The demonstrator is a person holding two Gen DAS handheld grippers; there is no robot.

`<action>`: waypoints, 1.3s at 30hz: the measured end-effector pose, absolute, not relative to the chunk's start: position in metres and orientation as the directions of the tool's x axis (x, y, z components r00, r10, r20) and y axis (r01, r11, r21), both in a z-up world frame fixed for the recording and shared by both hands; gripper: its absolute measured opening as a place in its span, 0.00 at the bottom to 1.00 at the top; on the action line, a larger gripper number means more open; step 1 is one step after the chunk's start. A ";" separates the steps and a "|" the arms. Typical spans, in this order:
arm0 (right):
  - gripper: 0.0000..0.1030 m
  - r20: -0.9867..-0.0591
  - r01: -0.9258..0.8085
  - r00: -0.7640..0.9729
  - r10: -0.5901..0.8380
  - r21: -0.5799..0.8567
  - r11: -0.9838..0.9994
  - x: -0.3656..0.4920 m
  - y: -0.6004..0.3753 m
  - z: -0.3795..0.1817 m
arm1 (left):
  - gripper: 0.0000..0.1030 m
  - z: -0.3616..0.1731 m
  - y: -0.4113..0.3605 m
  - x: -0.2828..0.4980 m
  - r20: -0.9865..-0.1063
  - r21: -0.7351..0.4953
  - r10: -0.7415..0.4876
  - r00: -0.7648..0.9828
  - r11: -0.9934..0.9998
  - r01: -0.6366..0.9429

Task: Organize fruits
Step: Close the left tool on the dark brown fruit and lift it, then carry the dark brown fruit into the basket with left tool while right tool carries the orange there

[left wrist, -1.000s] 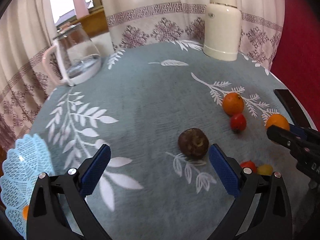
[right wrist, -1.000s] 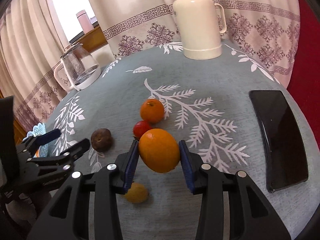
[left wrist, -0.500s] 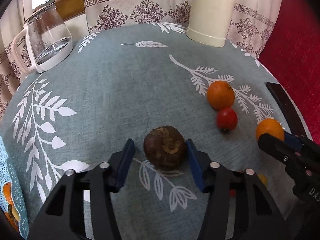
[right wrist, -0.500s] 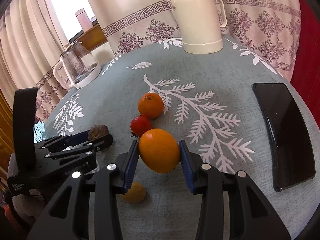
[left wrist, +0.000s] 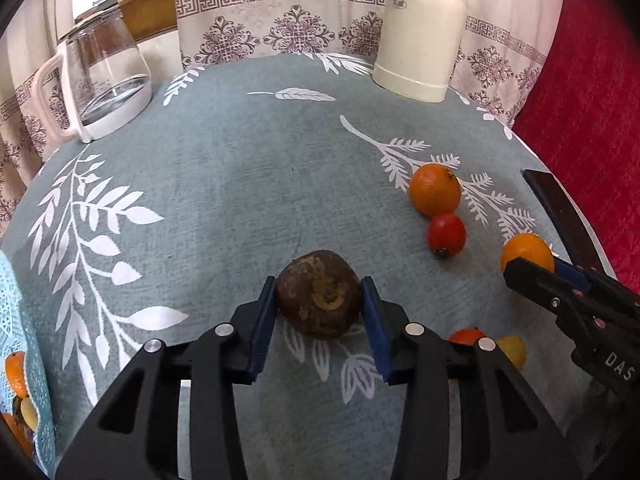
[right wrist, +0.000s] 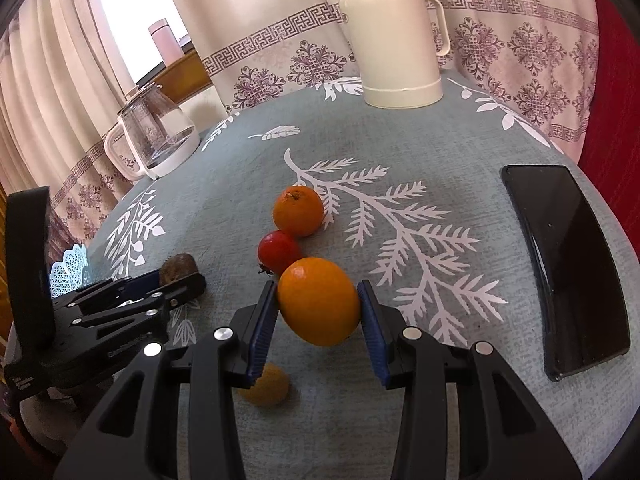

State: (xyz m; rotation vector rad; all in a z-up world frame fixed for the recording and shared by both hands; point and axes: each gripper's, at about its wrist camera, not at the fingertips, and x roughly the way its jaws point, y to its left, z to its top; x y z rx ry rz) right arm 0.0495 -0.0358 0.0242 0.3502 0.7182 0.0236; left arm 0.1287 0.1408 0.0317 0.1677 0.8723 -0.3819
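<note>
The left gripper [left wrist: 320,300] has its jaws pinching a brown fruit [left wrist: 319,293] lying on the bench [left wrist: 240,184]; the right gripper [right wrist: 318,304] has its jaws pinching an orange [right wrist: 319,301] lifted above the cloth.

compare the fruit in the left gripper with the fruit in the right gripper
The brown fruit in the left gripper is dark, dull and rough-skinned; the orange in the right gripper is bright and smooth. The orange looks more egg-shaped, the brown fruit squatter. Both sit clamped between blue pads.
</note>
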 end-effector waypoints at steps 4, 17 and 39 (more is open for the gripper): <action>0.40 -0.638 0.099 0.757 0.137 0.320 0.942 0.048 -0.036 0.025 | 0.42 0.040 0.147 0.122 -0.756 0.000 -0.246 0.606 0.927 0.376; 0.40 -0.636 0.103 0.761 0.129 0.315 0.943 0.044 -0.034 0.026 | 0.42 0.086 0.190 0.099 -0.680 0.008 -0.198 0.706 0.961 0.277; 0.40 -0.601 0.044 0.778 0.185 0.346 0.937 0.026 -0.002 0.047 | 0.42 0.114 0.336 0.078 -0.636 0.017 0.043 0.770 0.999 -0.041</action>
